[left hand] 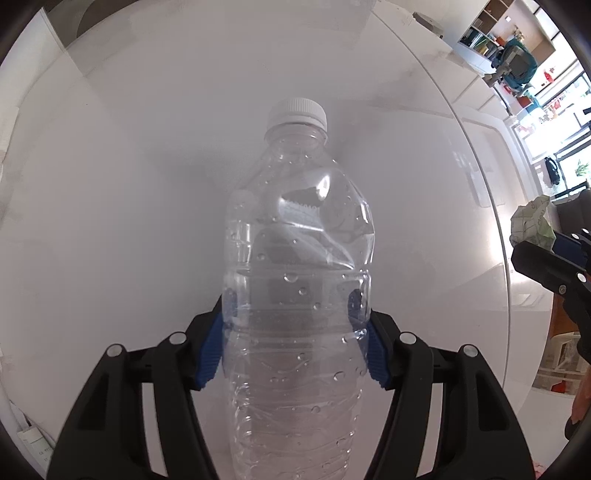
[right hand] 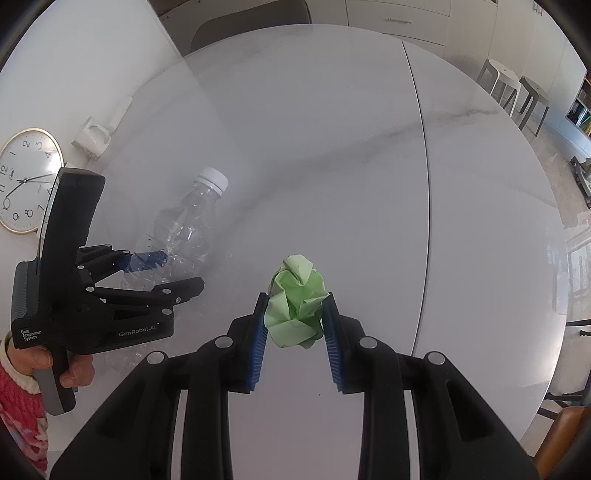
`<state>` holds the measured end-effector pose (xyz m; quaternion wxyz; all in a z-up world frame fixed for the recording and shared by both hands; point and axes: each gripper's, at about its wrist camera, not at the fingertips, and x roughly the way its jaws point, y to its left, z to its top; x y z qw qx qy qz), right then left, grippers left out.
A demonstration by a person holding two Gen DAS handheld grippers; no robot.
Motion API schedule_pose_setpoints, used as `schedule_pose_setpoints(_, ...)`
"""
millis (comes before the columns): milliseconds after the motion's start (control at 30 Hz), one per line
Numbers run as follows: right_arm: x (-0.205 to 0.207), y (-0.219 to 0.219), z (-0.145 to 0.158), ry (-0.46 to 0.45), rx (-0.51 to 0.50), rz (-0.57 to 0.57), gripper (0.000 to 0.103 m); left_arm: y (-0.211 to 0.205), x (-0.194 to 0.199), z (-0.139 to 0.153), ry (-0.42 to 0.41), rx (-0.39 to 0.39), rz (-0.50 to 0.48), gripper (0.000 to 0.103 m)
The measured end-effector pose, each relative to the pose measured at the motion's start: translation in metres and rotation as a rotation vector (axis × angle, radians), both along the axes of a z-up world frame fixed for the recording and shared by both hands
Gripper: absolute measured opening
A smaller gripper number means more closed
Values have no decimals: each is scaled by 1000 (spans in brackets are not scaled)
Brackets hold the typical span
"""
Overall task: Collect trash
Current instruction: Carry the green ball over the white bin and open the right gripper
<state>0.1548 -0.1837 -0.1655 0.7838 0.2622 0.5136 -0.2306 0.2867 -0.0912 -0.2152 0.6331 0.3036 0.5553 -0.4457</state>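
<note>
A clear, dented plastic bottle (left hand: pixel 295 240) with a white cap lies on the white round table (left hand: pixel 147 184). My left gripper (left hand: pixel 293 306) straddles its body, with both blue pads pressed against its sides. In the right wrist view the same bottle (right hand: pixel 192 218) lies at the left, caught in the left gripper (right hand: pixel 173 271). My right gripper (right hand: pixel 295 299) is shut on a crumpled green paper ball (right hand: pixel 295 310) just above the table (right hand: pixel 332 147). At the right edge of the left wrist view, the paper ball (left hand: pixel 532 221) sticks out of the right gripper (left hand: pixel 546 254).
A person's hand (right hand: pixel 74 369) with a red sleeve holds the left gripper. A wall clock (right hand: pixel 27 181) and a white holder (right hand: pixel 92 136) lie beyond the table's left rim. A chair back (right hand: pixel 251 33) stands behind the table, stools (right hand: pixel 517 92) far right, a brown seat (right hand: pixel 565 424) near right.
</note>
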Motion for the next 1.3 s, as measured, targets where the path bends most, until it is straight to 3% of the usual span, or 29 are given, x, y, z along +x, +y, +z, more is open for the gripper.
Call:
schedule_pose_setpoints(133, -10, 7, 11, -13, -16, 9, 30, 22, -15, 24, -42, -39, 25, 61)
schedule_pose_setpoints(300, -37, 20, 26, -26, -27, 37, 30, 57, -46, 51, -17, -83, 113, 61)
schedule_pose_setpoints(667, -135, 42, 49, -55, -6, 197, 30, 120, -184, 87, -32, -98, 272, 61)
schedule_pose_setpoints(833, -198, 31, 55, -72, 2, 335, 30, 109, -266, 95, -75, -118, 339, 61)
schedule_pose_setpoints(1000, -279, -1, 67, -108, -1, 415, 30, 81, -345, 101, -16, -156, 456, 61)
schedule_pose_setpoints(1100, -321, -28, 74, -119, 1, 380, 30, 60, -381, 111, 13, -182, 460, 61)
schedule_pose_setpoints(1300, -384, -88, 71, -148, 12, 238, 30, 11, -415, 132, -26, -188, 389, 61)
